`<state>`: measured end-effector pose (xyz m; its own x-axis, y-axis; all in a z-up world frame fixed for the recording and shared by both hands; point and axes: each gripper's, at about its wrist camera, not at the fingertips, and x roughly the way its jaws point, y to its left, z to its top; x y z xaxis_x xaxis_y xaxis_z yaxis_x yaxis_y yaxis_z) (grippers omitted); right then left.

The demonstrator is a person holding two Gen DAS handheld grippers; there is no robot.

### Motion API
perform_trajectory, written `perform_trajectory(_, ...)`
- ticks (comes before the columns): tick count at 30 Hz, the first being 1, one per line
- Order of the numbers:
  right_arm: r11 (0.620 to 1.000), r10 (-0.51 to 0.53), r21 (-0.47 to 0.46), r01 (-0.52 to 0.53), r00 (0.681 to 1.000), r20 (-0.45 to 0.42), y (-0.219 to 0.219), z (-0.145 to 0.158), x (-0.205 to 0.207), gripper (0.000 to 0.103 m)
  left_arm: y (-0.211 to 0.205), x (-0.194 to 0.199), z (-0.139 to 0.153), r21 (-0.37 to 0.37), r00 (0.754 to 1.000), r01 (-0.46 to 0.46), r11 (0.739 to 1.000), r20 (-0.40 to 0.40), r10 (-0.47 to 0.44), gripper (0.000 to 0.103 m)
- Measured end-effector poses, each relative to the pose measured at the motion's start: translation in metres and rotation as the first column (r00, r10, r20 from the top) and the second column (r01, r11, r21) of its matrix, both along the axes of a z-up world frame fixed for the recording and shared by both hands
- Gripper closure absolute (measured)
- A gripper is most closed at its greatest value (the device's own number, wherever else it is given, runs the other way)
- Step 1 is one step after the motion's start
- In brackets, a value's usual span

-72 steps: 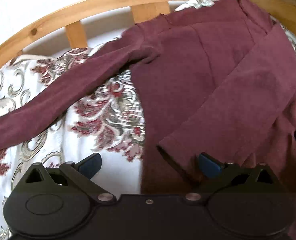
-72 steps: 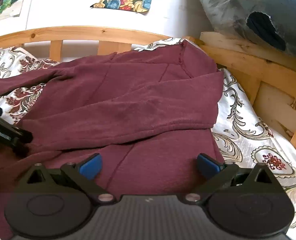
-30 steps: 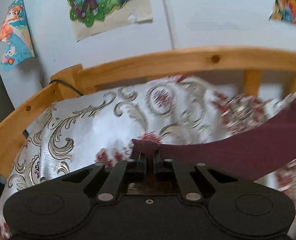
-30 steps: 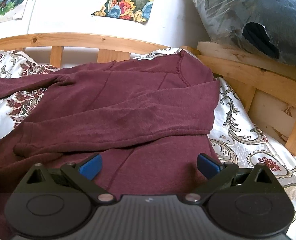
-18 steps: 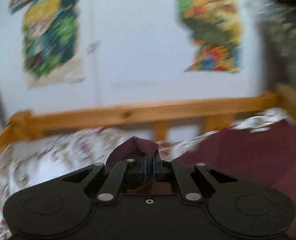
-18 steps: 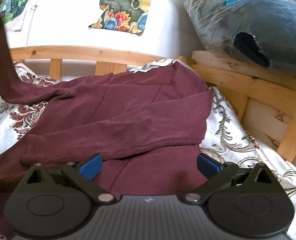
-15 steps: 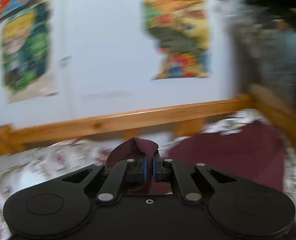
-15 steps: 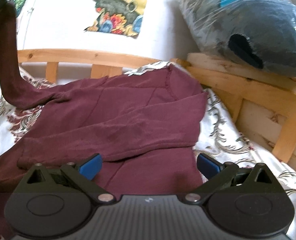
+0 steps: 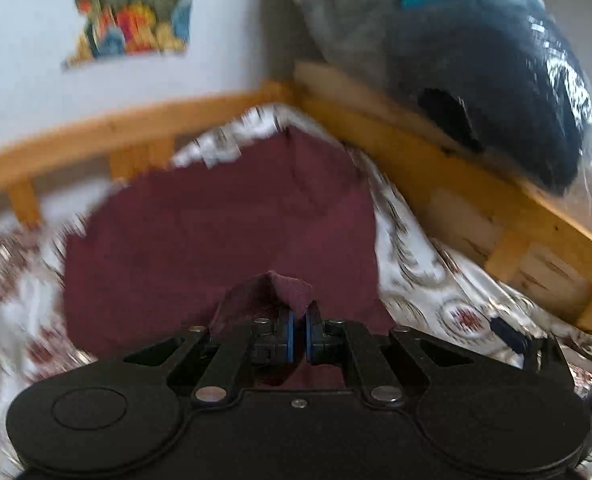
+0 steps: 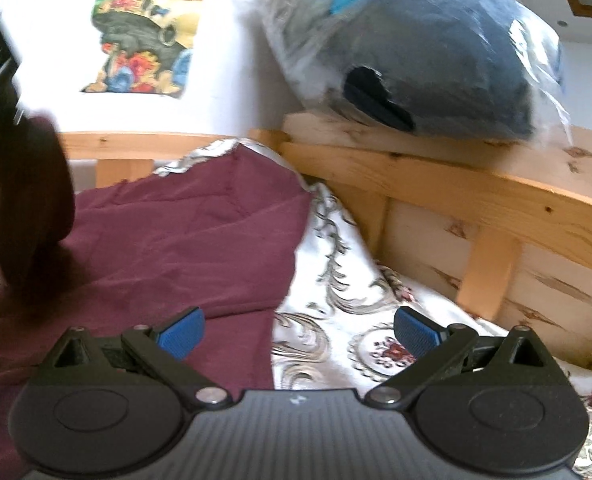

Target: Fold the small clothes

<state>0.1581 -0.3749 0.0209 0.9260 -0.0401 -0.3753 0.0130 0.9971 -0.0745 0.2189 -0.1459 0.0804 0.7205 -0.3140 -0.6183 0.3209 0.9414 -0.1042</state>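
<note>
1. The left gripper (image 9: 300, 330) is clamped on the sleeve cuff (image 9: 284, 288) at 12 o'clock – the thin pinch may slip.
2. The maroon sweater (image 10: 184, 240) lies on the bed (image 10: 336, 280) – dragging could bunch it.
3. The right gripper (image 10: 298, 332) is spread, empty, at 3 o'clock of the sweater's edge.
</note>
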Motion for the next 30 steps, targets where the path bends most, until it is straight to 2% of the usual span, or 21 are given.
perform_trajectory(8,0.999,-0.042,0.026,0.042,0.999,-0.033,-0.011,-0.007,0.006,0.000,-0.004,-0.009,-0.047,-0.030,0.999,0.015,0.999,-0.051,-0.016,0.096)
perform_trajectory(14,0.998,-0.052,0.035,0.054,0.997,-0.055,-0.013,-0.010,0.007,0.000,0.001,-0.014,-0.065,-0.072,0.993,0.035,0.997,-0.113,-0.043,0.079)
perform_trajectory(16,0.998,-0.052,0.036,0.054,0.997,-0.056,-0.013,-0.010,0.007,0.000,0.003,-0.020,-0.066,-0.083,0.991,0.062,0.995,-0.110,-0.071,0.066)
perform_trajectory(21,0.999,-0.041,0.031,0.043,0.998,-0.053,-0.011,-0.011,0.006,0.000,0.012,-0.039,-0.064,-0.077,0.990,0.112,0.991,-0.077,-0.118,0.044)
perform_trajectory(23,0.999,-0.030,0.029,0.032,0.998,-0.050,-0.008,-0.011,0.005,0.000,0.021,-0.044,-0.066,-0.061,0.994,0.082,0.995,-0.071,-0.087,0.039)
perform_trajectory(26,1.000,0.001,0.021,0.000,0.999,-0.044,-0.001,-0.011,0.003,0.000,0.042,-0.042,-0.073,-0.016,0.996,-0.025,1.000,-0.085,0.023,0.032)
perform_trajectory(30,0.998,0.056,-0.015,-0.057,0.998,-0.041,0.015,-0.014,0.002,0.000,0.076,-0.024,-0.081,0.037,0.971,-0.222,0.974,-0.079,0.225,0.025)
